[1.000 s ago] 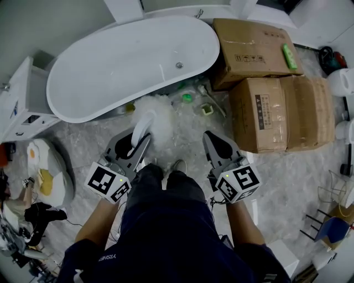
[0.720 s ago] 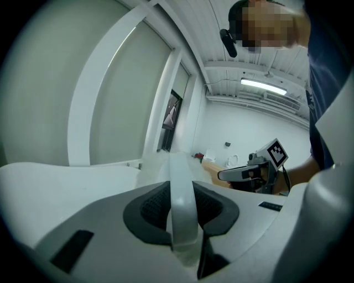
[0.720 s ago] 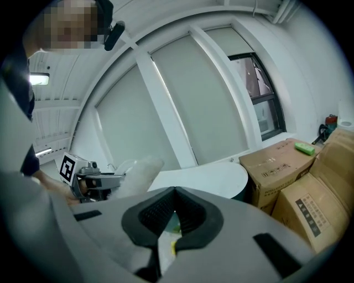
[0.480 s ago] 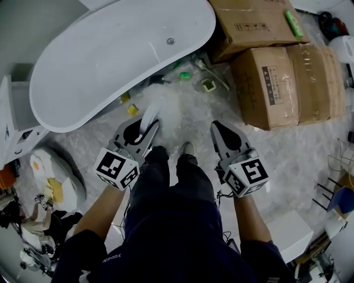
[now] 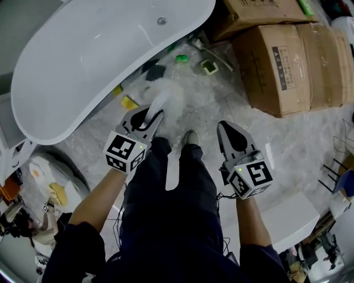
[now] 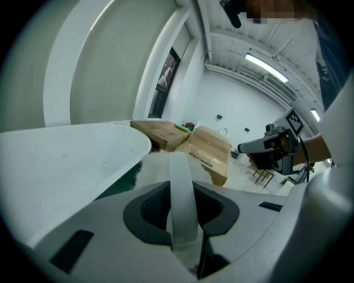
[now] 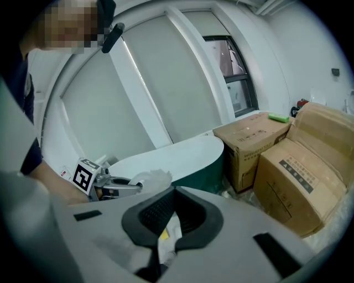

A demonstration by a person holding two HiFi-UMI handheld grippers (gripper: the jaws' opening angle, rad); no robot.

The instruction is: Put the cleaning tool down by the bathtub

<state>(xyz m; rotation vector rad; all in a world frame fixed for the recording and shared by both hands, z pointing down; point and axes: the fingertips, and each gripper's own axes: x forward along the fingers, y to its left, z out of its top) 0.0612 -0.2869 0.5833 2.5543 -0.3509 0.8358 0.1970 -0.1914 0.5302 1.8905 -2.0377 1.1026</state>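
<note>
At the far left of the head view stands one white bathtub (image 5: 83,61), with a single drain (image 5: 161,21) in its floor. Two small yellow pieces (image 5: 130,103) lie on the marble floor (image 5: 298,143) right against its side. Just right of them is your left gripper (image 5: 154,115). Its two jaws are clamped on the flat white handle of the one cleaning tool (image 5: 165,99), and the left gripper view shows that handle (image 6: 181,210) running straight up between the dark pads, which keeps them somewhat apart. The tool's fluffy white head points away from you and sits low over the floor just beside the tub wall, near the yellow pieces. You cannot tell from these views whether it touches the floor. Further on, by the tub's rounded end, there are one small green item (image 5: 181,57) and one square white-and-green item (image 5: 209,67), near each other but apart. Between your two grippers, your legs in dark trousers (image 5: 171,199) fill the middle, and one shoe tip (image 5: 191,137) shows beyond them. Your right gripper (image 5: 224,127) hangs over bare floor well apart from the tool. Its jaws are together at the tips with nothing held, and only floor shows through the gap between the pads in the right gripper view. On the right stand three cardboard boxes: one (image 5: 254,12) at the top edge beside the tub's end, and two (image 5: 276,66) (image 5: 326,61) side by side and touching below it.
</note>
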